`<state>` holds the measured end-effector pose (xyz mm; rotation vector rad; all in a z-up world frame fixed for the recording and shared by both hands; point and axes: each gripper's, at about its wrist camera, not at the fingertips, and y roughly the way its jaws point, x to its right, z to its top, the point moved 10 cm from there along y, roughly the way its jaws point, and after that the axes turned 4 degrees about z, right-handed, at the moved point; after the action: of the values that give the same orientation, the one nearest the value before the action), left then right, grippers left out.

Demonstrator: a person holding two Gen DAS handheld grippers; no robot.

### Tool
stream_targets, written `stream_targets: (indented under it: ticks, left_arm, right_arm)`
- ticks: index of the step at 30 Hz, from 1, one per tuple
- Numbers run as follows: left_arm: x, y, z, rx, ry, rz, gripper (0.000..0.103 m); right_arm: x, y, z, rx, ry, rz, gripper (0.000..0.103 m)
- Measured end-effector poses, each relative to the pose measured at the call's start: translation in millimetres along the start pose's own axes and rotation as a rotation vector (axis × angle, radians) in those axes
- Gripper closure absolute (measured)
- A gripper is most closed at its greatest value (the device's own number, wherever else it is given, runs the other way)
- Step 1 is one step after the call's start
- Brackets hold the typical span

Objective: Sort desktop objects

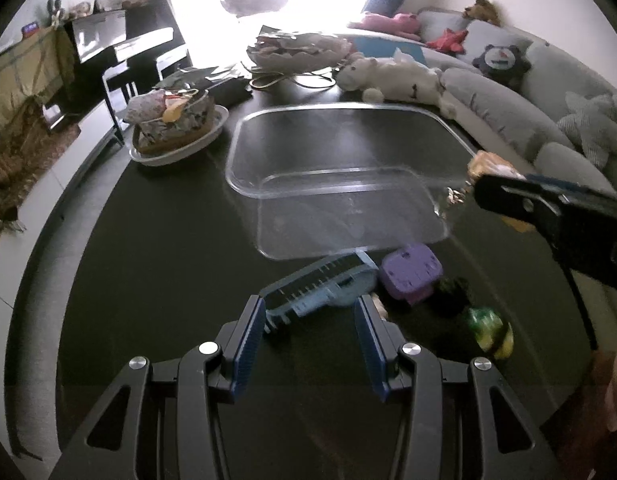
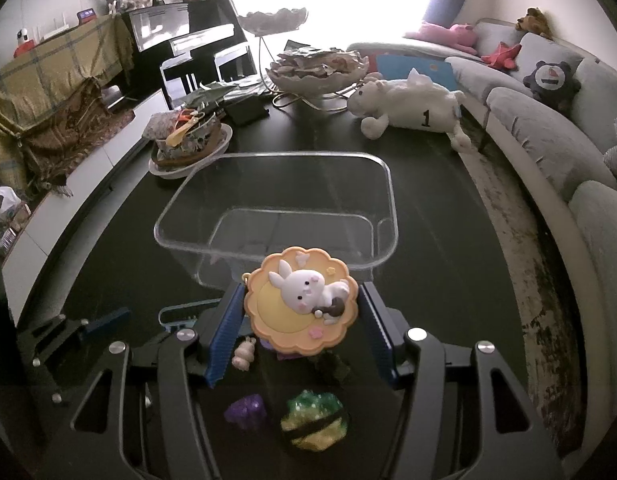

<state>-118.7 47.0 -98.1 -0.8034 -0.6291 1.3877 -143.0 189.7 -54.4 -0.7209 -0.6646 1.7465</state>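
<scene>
Left gripper [image 1: 310,330] low over the dark table, jaws spread wide, nothing between the blue pads [image 1: 248,350]; points toward 12 o'clock. Right gripper [image 2: 300,322] raised, also aimed at 12 o'clock, jaws clamped on the bunny charm [image 2: 300,304]. In the left wrist view the right gripper's black body enters from 3 o'clock.

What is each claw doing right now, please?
Left claw: open, holding nothing, near the blue comb.
Right claw: shut on the bunny charm.
</scene>
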Motion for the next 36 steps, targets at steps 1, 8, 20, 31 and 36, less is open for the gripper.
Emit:
stream_targets:
  ticks: [1,8,20,31,36]
  left_arm:
    - [4.5,-0.4,-3.7,-0.002,0.011,-0.002,0.060]
    - [29.1,-0.3,-25.9,-0.033,0.033,-0.036,0.060]
    - [44.2,4.9,-41.9,-0.053,0.027,-0.039,0.060]
    - [63.3,18.3,-49.2,-0.065,0.082,-0.021,0.060]
    - [68.9,24.3,-49.9,-0.065,0.077,-0.035,0.060]
  right_arm:
    - [1.8,-1.0,-4.0,-0.003,0.005,-0.002,0.048]
    - [15.4,-7.7,-33.4,-0.018,0.027,-0.027,0.048]
    - [30.9,-15.1,-73.0,-0.045,0.060,-0.036,0.048]
    - [46.6,-22.2,-75.1,-0.019,0.085,-0.042,0.048]
    - [52.5,-20.2,-77.3,-0.022,0.099,-0.040,0.048]
